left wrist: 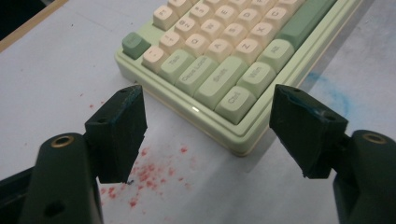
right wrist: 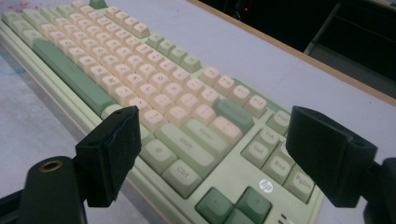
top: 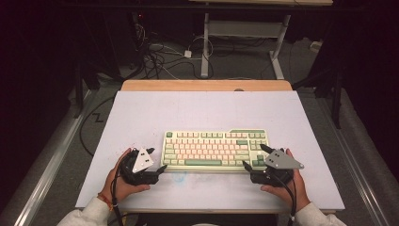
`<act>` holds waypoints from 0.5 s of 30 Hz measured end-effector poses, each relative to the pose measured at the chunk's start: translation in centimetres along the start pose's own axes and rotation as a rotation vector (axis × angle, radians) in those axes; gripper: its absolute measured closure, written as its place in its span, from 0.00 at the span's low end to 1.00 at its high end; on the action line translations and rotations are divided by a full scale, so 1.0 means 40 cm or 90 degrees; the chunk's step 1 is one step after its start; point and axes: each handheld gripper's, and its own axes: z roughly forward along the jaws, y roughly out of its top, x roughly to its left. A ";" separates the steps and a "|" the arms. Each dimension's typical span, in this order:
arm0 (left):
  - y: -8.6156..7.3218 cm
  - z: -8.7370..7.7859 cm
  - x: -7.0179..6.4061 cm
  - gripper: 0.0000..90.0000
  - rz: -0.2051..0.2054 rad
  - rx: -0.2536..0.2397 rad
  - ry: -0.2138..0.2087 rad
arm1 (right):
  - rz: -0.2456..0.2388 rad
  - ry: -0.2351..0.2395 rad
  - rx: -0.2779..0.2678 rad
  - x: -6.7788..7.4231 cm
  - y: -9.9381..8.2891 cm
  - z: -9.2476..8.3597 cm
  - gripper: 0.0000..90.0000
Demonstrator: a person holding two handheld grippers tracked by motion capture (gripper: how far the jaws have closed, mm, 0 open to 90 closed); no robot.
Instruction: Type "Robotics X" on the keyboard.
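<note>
The keyboard (top: pixel 215 149) is smooth plastic with a soft sheen, its keycaps matt. The worktop (top: pixel 197 110) is matt pale sheet, edged with wood. The fingers (left wrist: pixel 122 130) are rough matt black.

Both forearms enter from the table's near edge, white sleeves at the wrists. The left hand (top: pixel 123 181) grips the left gripper (top: pixel 158 159), jaws spread wide and empty. The right hand (top: pixel 284 186) holds the right gripper (top: pixel 253 157), its jaws likewise apart, both pointing inward.

Keyboard (left wrist: pixel 219 70) cropped by top edge; keycap legends (top: pixel 211 149) too small to read
</note>
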 end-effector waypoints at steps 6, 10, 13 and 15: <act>0.039 0.012 -0.003 0.53 0.013 -0.022 -0.041 | -0.006 -0.005 0.012 0.005 -0.016 -0.011 0.20; 0.070 0.031 0.005 0.80 -0.005 -0.028 -0.090 | -0.008 -0.008 0.015 0.006 -0.019 -0.013 0.20; 0.093 0.051 0.002 0.91 0.009 -0.016 -0.104 | -0.010 -0.006 0.020 0.009 -0.020 -0.011 0.20; 0.110 0.062 -0.001 0.95 0.017 -0.014 -0.112 | -0.015 -0.004 0.024 0.012 -0.020 -0.007 0.20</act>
